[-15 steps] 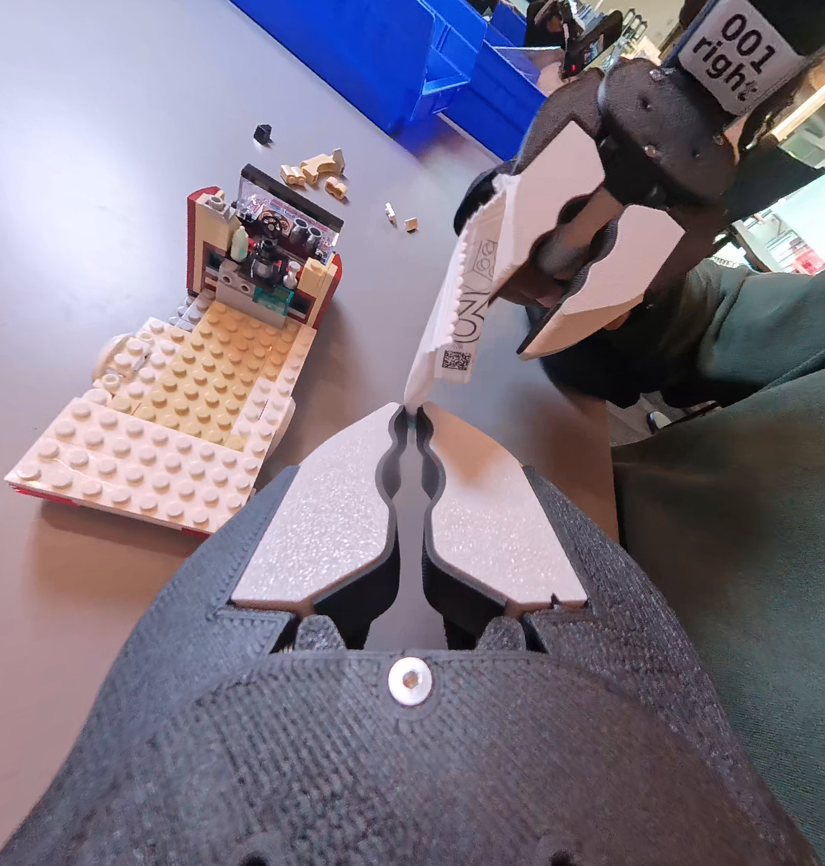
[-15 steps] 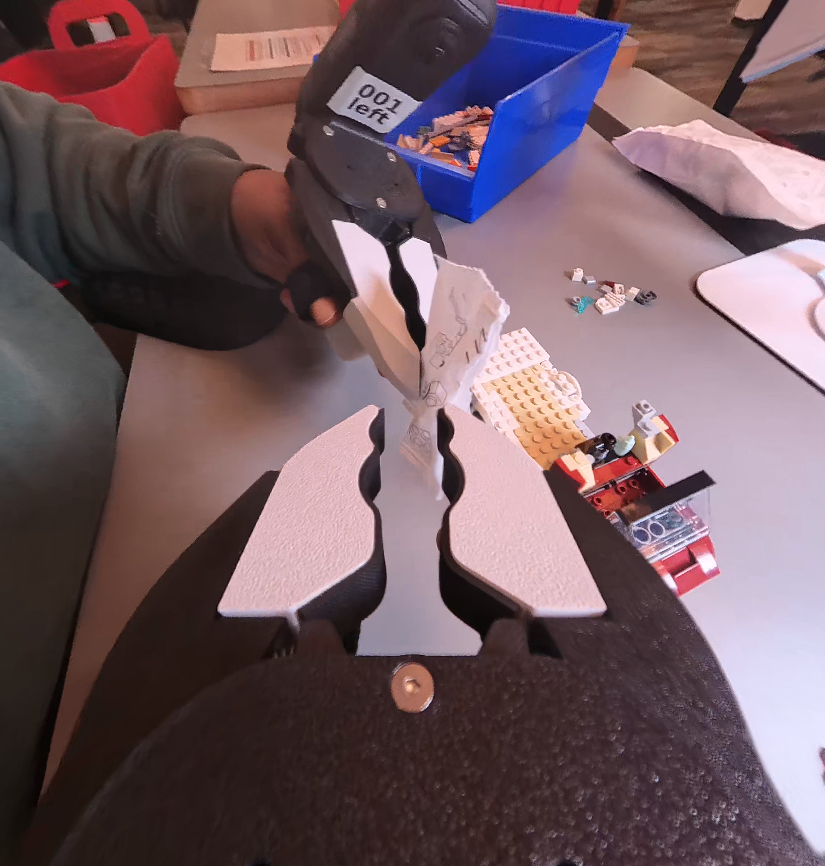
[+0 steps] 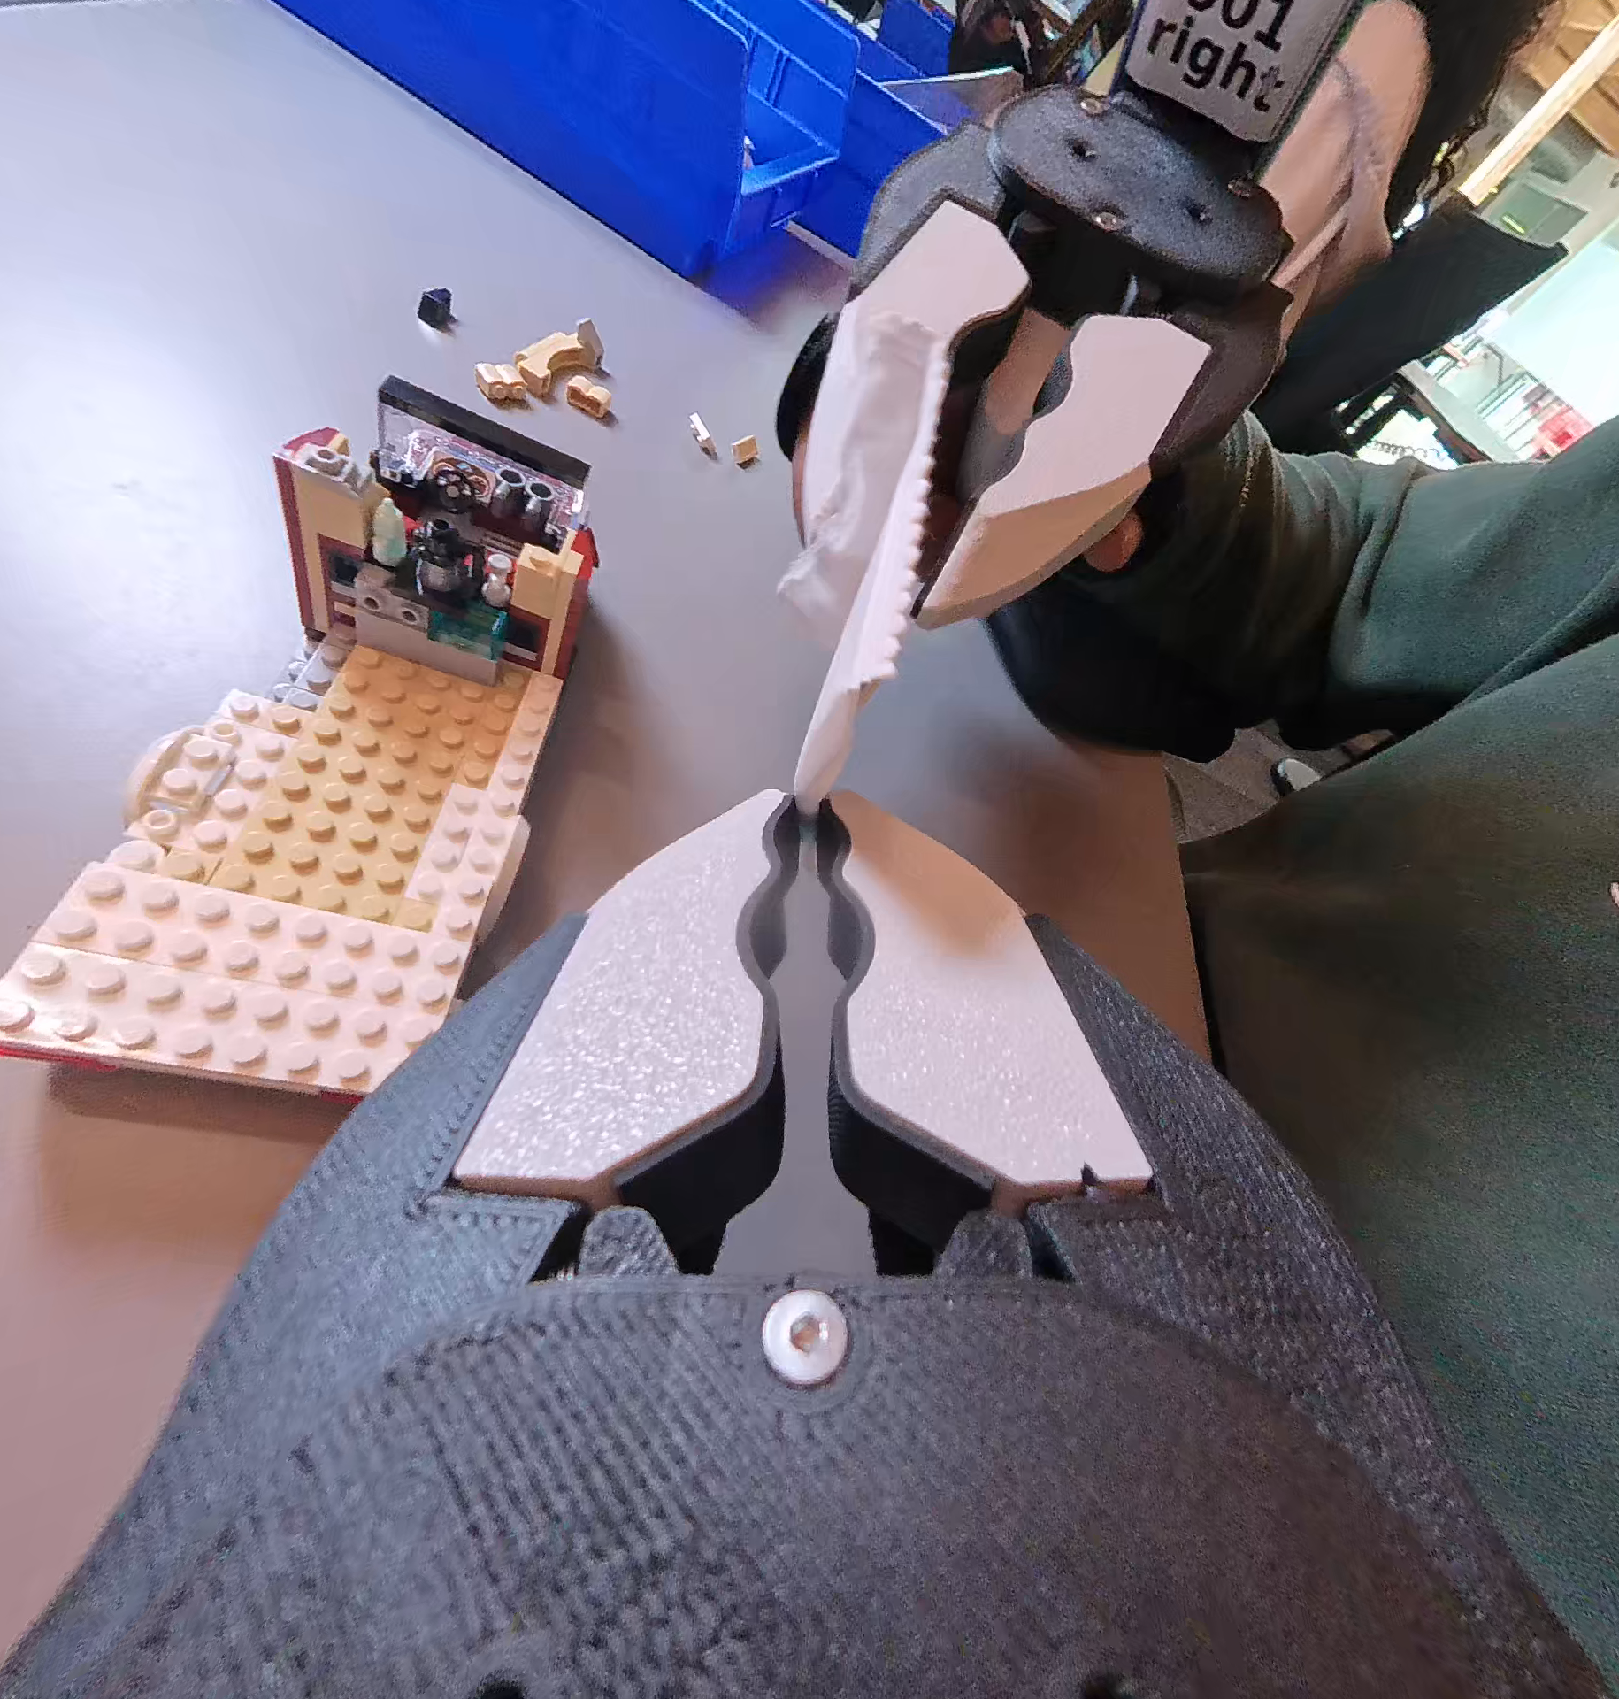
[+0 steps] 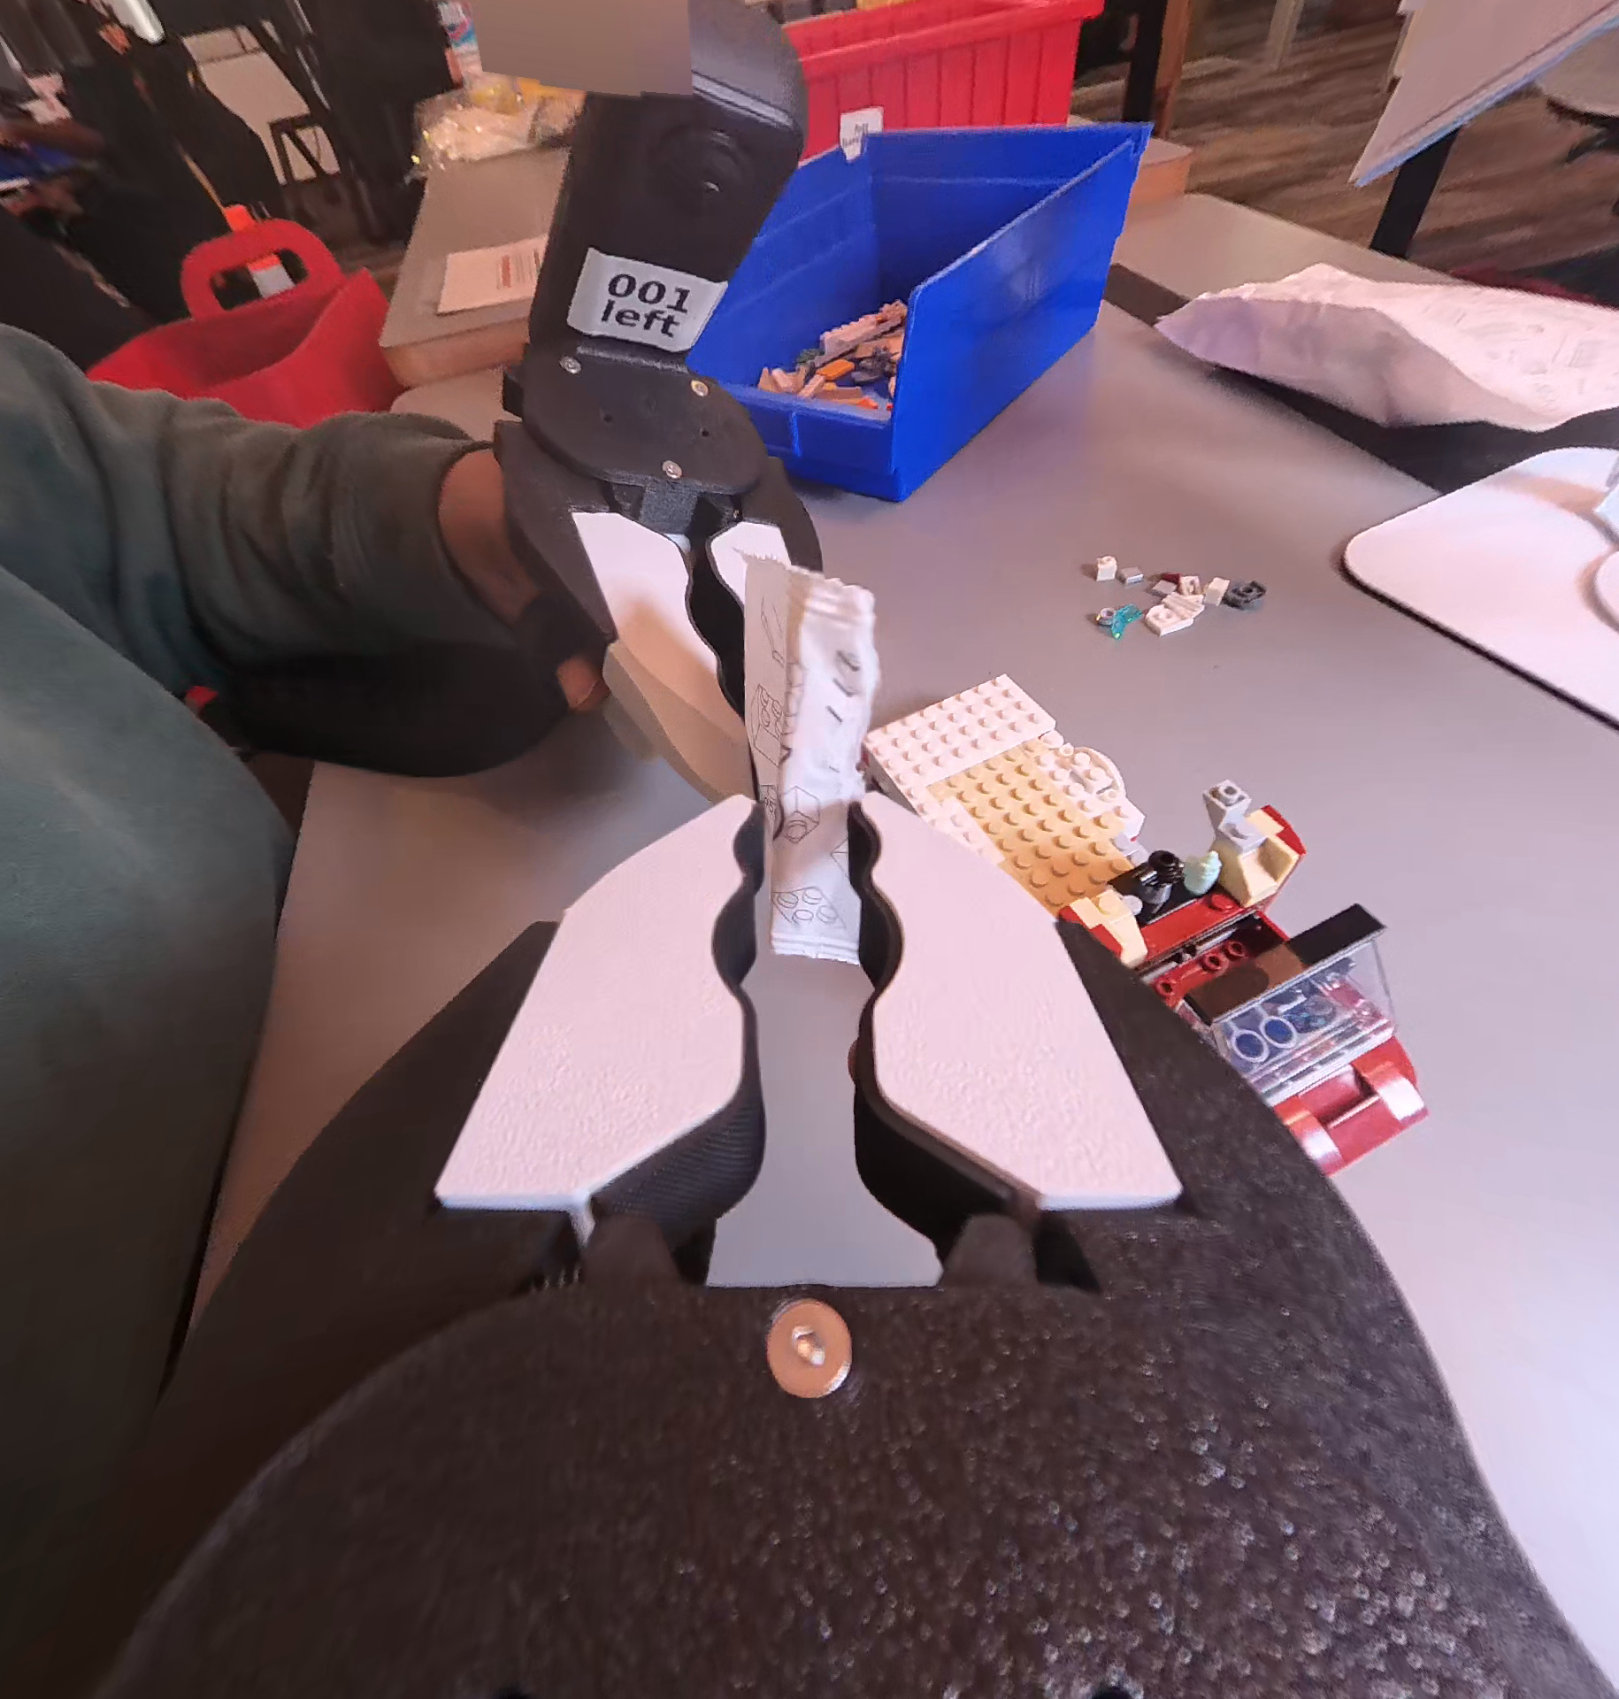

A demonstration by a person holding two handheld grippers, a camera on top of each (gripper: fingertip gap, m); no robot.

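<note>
Presently, in the left wrist view, the left gripper [image 3: 806, 814] is pinching the narrow end of a white paper bag [image 3: 879, 552] right at its fingertips. The two tips are nearly meeting on the paper, and the bag is running up and away from them, clear of the grey table [image 3: 144, 276]. Its far part, with the serrated edge, is lying against one white finger of the right gripper [image 3: 879, 598]. That gripper's other finger is standing off to the side of the bag. To the left, a part-built brick model [image 3: 328, 809] with a tan and white studded floor and a dark red end wall is sitting on the table. A few loose tan pieces [image 3: 548, 368] are lying beyond it, and a blue bin [image 3: 604, 110] is standing farther back.

Turning to the right wrist view, the right gripper [image 4: 810, 814] is flanking the bag [image 4: 815, 735], which is hanging upright between its two fingers. The fingers are standing apart by about the bag's width. Whether the pads are pressing on the paper I cannot tell. Behind the bag, the left gripper [image 4: 732, 772] is pointing down toward it in a person's hand [image 4: 502, 552]; its tips are hidden here. The brick model [image 4: 1109, 855] is resting just to the right, small loose pieces [image 4: 1173, 598] are lying beyond it, and the blue bin [image 4: 971, 322] is holding mixed bricks.
</note>
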